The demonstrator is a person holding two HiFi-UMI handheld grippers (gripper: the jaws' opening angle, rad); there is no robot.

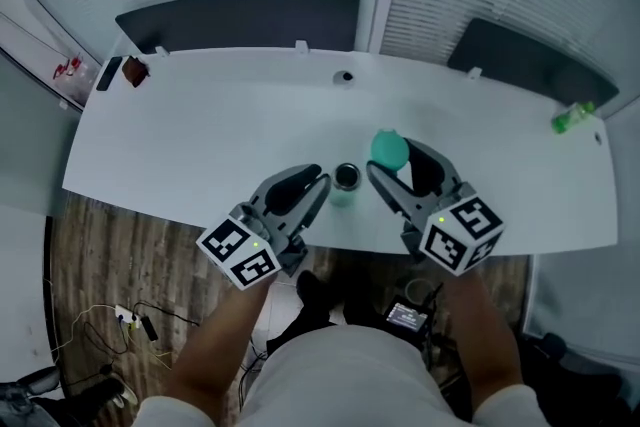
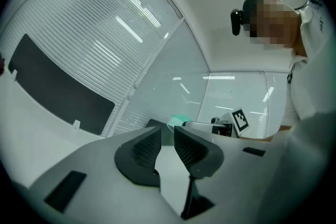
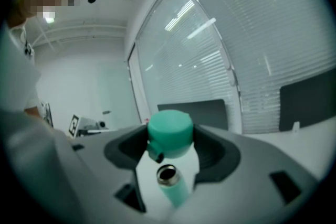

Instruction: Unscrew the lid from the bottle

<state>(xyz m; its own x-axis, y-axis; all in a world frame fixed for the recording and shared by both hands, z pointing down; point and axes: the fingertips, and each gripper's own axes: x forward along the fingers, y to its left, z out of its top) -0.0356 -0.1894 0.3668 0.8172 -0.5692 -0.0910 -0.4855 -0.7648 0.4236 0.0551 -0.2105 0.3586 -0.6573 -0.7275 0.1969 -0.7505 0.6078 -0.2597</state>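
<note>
A: R gripper [image 3: 169, 140], what's it doing?
B: Pinching the teal lid [image 3: 169, 128] btw its jaws. It's holding the lid clear of the bottle [image 1: 346, 179], just beside the open mouth.
A: And the L gripper [image 2: 167, 136]?
B: Its jaws are standing w/ only a narrow gap, nothing btw them. It's hovering just left of the bottle; can't tell if it's touching.
A: The bottle itself?
B: It's standing upright, uncapped, on the white counter [image 1: 220, 130] nr the front edge, btw the two grippers.
A: Anything else?
B: A small green thing [image 1: 572, 118] is lying at the counter's far R end, well apart.
</note>
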